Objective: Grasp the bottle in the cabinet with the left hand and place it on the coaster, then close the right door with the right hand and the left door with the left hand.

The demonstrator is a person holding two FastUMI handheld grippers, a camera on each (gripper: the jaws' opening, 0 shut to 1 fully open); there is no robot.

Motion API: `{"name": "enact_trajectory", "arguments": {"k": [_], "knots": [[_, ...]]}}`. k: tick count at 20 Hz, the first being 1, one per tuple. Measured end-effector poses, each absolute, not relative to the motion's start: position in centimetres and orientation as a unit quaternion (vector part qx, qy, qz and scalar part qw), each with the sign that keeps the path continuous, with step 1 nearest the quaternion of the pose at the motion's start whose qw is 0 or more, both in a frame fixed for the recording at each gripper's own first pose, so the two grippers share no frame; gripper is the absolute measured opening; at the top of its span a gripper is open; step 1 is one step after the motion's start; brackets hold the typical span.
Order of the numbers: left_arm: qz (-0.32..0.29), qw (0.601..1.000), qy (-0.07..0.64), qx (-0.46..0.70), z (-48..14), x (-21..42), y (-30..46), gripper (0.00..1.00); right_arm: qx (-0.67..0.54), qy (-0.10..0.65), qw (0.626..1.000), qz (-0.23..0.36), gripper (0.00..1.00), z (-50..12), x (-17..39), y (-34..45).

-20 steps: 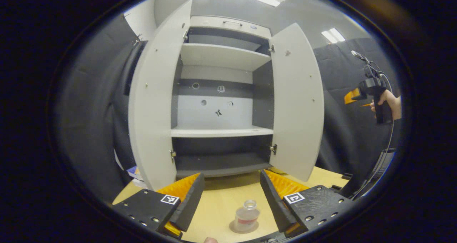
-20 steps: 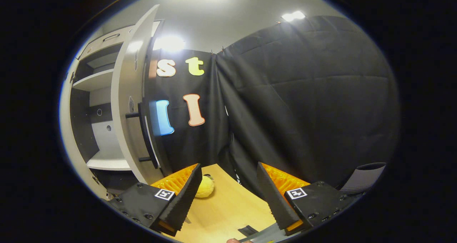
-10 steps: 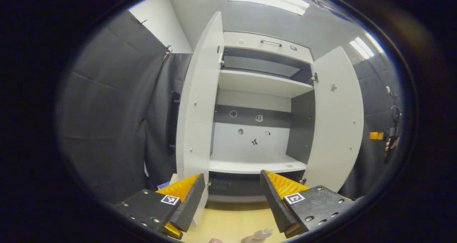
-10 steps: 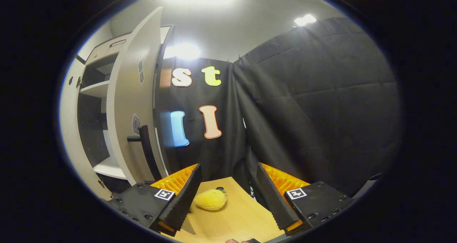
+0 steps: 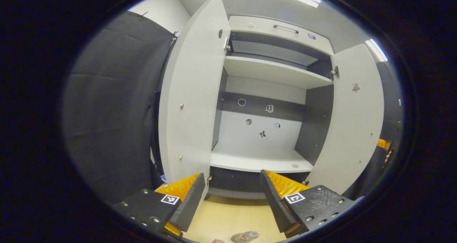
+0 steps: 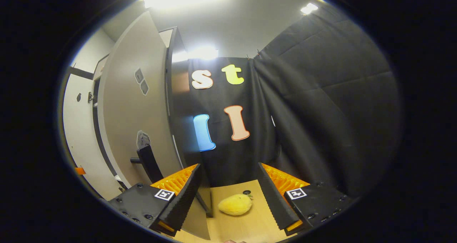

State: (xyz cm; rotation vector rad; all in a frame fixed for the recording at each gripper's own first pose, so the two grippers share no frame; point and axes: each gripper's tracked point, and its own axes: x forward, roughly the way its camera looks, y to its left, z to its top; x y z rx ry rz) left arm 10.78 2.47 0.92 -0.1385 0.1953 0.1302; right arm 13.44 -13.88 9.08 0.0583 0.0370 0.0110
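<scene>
Bottle [image 5: 246,236] is sitting at the very bottom edge of the left gripper view, on the light wooden table [image 5: 232,218] in front of the cabinet [image 5: 264,93], under a round disc that looks like the coaster [image 5: 237,238]. It is reading as small and clear, with a round open-looking mouth; most of its body is cropped by the view's edge, so nothing more of its shape or label is resolving.

Left gripper [image 5: 232,196] is standing released, fingers spread wide with nothing between them, pointing into the cabinet's open middle. Both doors are standing open: left door [image 5: 192,100] is swinging out toward the camera, right door [image 5: 357,121] is angling away on the other side. Pale shelves and a grey back panel are showing between them.

Right gripper [image 6: 228,196] is also standing released, fingers apart and gripping nothing. In the right gripper view it is sitting just beside the right door's outer face [image 6: 135,110], near the dark handle [image 6: 148,157]; touching or apart cannot be told. A yellow plush toy [image 6: 235,204] is lying on the table between the fingers' line of sight.
</scene>
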Motion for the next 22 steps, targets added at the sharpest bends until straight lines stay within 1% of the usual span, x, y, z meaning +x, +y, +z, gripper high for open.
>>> {"name": "enact_trajectory", "arguments": {"k": [3,9,13,17,22], "knots": [[0.077,0.991,0.093,-0.048,1.5,10.3,1.8,0.9,0.02,0.023,0.998,0.05,0.98,8.7,14.4,-12.4],[0.101,0.989,0.102,-0.027,1.2,8.9,0.2,0.9,0.006,0.034,0.993,0.114,0.96,8.8,15.8,-10.3],[0.114,0.988,0.104,-0.024,0.9,7.7,-0.3,0.9,0.03,0.04,0.989,0.136,0.96,8.3,15.6,-9.4],[0.119,0.987,0.105,-0.035,0.5,7.1,-0.6,0.9,0.012,0.022,0.991,0.133,0.96,8.6,15.1,-8.5],[0.121,0.986,0.101,-0.052,0.0,6.6,0.5,0.9,0.004,0.021,0.988,0.153,0.96,8.3,14.7,-5.1]]}}
